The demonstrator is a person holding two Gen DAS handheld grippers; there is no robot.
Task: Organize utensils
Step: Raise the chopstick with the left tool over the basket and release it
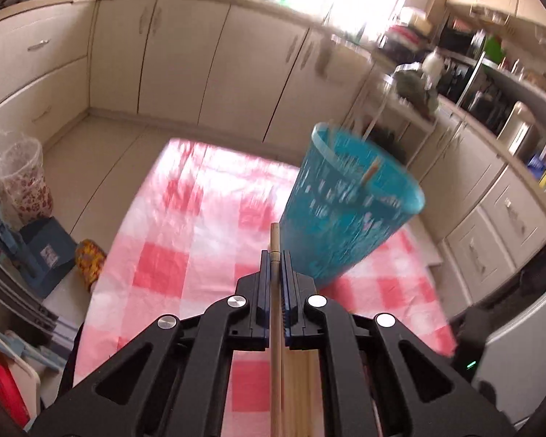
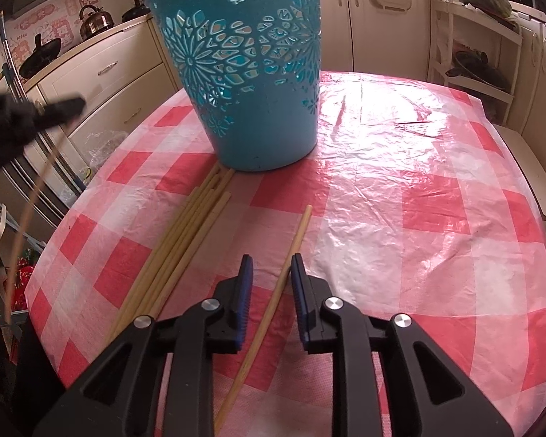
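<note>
Two chopsticks matter here, one to each gripper. On the left, the left gripper (image 1: 275,255) has its jaws shut tight on a single chopstick (image 1: 275,235), whose tip pokes out just past the pads while its shaft runs back between them; in the right wrist view the same gripper shows as a dark blur at the far left with the stick trailing down from it. The blue basket (image 1: 349,200) stands on the table ahead and to the right of those jaws. The risk on this side, as I judge it, is the long free end: a thin round stick pinched near one tip can pivot in the pads, catch the basket's rim or one of its cut-out holes, and tip the light basket instead of dropping in.

Further right, a bundle of chopsticks (image 2: 185,233) lies on the checked table (image 2: 418,196), far ends touching the basket's foot. Just right of it lies a lone chopstick (image 2: 291,255), running between the jaws of the right gripper (image 2: 271,266). They stand partly open, pads clear of it on both sides, holding nothing. If they close while hovering too high, the stick may roll or skid on the slick plastic cloth; too low, and the pads may snag the cloth.
</note>
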